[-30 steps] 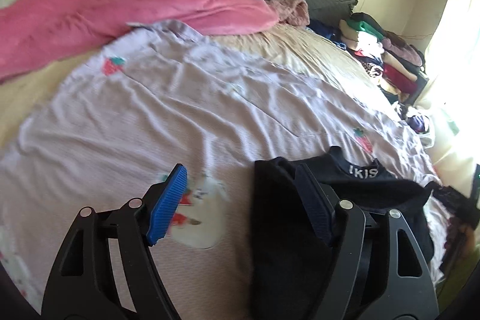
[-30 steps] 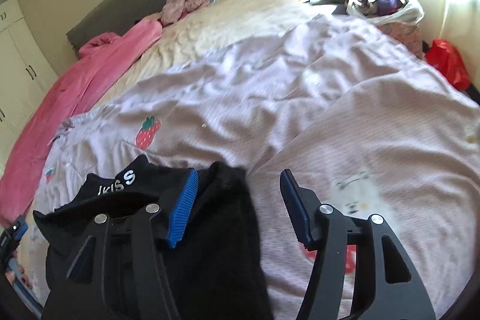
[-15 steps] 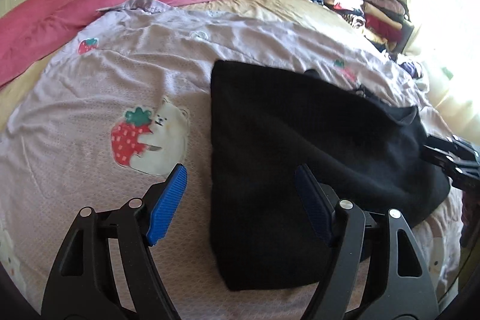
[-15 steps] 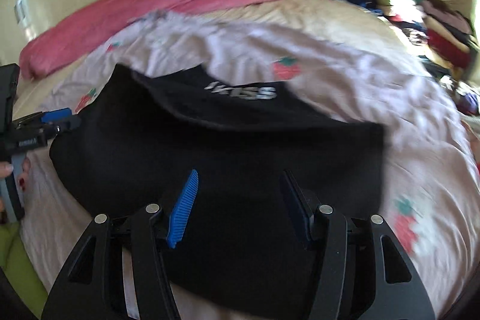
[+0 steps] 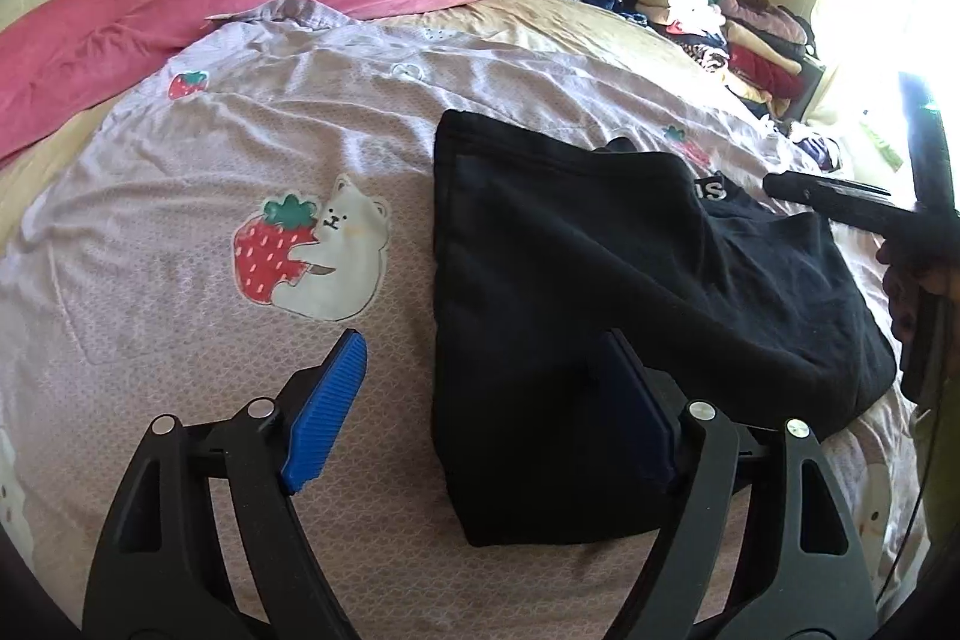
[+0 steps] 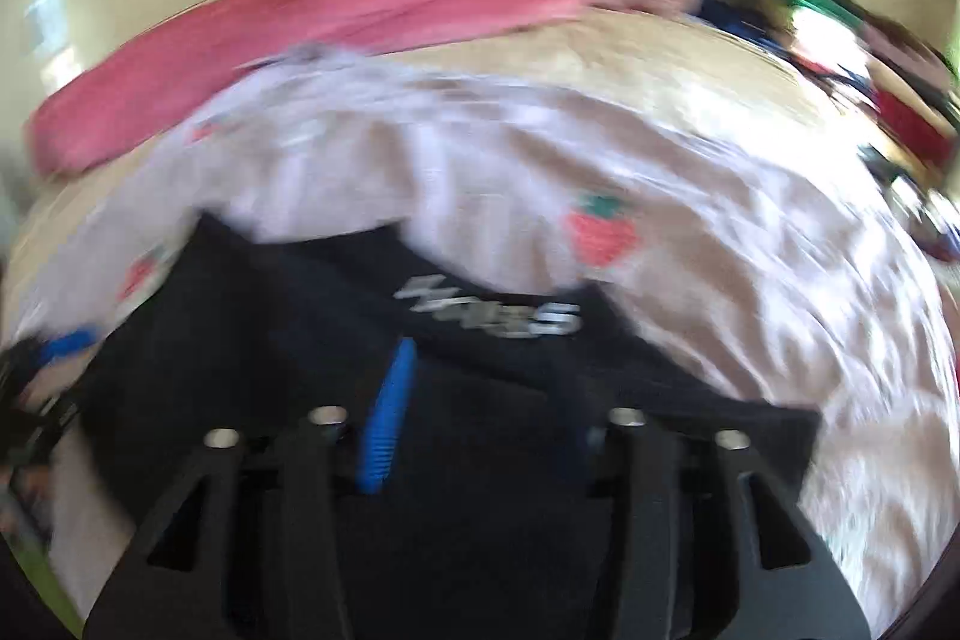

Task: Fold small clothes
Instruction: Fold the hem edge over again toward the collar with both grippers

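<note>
The black shirt (image 5: pixel 600 292) lies on the bed (image 5: pixel 180 340). The left tongs (image 5: pixel 480 388) are opening, gripping nothing. The right tongs (image 6: pixel 480 400) hang apart over it, empty.

Left claw (image 5: pixel 480 394): black plastic frame, triangular cut-outs, silver screw heads, ribbed blue pads (image 5: pixel 327 406). Right claw (image 6: pixel 480 400): same black frame, silver screws, blue pad; view blurred.

White lettering on the black garment (image 5: pixel 600 280) is mostly hidden or blurred; only an "S" reads clearly.
</note>
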Demonstrator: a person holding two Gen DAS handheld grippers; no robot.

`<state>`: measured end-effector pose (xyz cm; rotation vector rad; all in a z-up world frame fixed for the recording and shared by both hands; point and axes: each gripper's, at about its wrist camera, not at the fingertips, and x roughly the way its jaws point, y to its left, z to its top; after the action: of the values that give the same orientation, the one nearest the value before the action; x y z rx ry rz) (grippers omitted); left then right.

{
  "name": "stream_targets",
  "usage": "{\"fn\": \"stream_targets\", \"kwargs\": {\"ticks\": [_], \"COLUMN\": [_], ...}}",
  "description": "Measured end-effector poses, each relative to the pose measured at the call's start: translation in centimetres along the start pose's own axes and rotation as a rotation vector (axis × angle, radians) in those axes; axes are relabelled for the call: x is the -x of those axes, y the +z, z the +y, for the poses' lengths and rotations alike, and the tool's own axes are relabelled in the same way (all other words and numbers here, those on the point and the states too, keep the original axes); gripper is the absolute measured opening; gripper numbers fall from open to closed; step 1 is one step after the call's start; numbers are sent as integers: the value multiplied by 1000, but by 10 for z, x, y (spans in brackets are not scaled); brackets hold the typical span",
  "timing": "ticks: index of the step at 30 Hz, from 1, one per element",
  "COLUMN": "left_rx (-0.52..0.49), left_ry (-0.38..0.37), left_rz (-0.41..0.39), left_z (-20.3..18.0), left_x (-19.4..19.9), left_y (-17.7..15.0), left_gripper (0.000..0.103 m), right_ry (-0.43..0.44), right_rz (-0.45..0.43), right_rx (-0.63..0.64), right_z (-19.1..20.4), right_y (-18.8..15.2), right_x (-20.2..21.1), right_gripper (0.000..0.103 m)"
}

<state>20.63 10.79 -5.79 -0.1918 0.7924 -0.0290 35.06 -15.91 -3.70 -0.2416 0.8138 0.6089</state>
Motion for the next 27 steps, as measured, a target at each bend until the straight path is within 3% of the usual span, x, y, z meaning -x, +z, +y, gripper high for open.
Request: {"fn": "stream_targets", "kwargs": {"ticks": [2,8,9,10,12,14,20,22,24,27], "left_rx": [-3,-4,-3,-1,-1,-2,-5,-6,-6,-8], "left_ry": [-9,-14,-18,-20,-25,-25,-39,-33,-28,-22], "left_rz": [-6,-27,-24,-20,-19,-16,-9,-5,-2,0], "left_z": [-1,0,1,1,2,2,-1,0,0,0], "left_x": [2,10,9,9,8,8,6,5,5,6], "left_y": [1,2,3,3,2,1,1,0,0,-2], "left_gripper": [72,72,72,72,72,72,72,72,72,72], "right_ry": [56,101,91,95,124,91,-37,-74,-63,-60], "right_rz": [14,131,153,188,202,167,70,84,75,-38], "right_rx": [84,222,244,259,255,271,176,179,119,9], "right_z": [17,41,45,47,50,53,29,30,22,-1], "right_y": [6,18,16,14,12,16,30,25,22,15], "right_x": [-4,-55,-61,-72,-76,-68,-59,-67,-59,-19], "right_gripper": [59,58,50,25,9,7,11,26,28,44]}}
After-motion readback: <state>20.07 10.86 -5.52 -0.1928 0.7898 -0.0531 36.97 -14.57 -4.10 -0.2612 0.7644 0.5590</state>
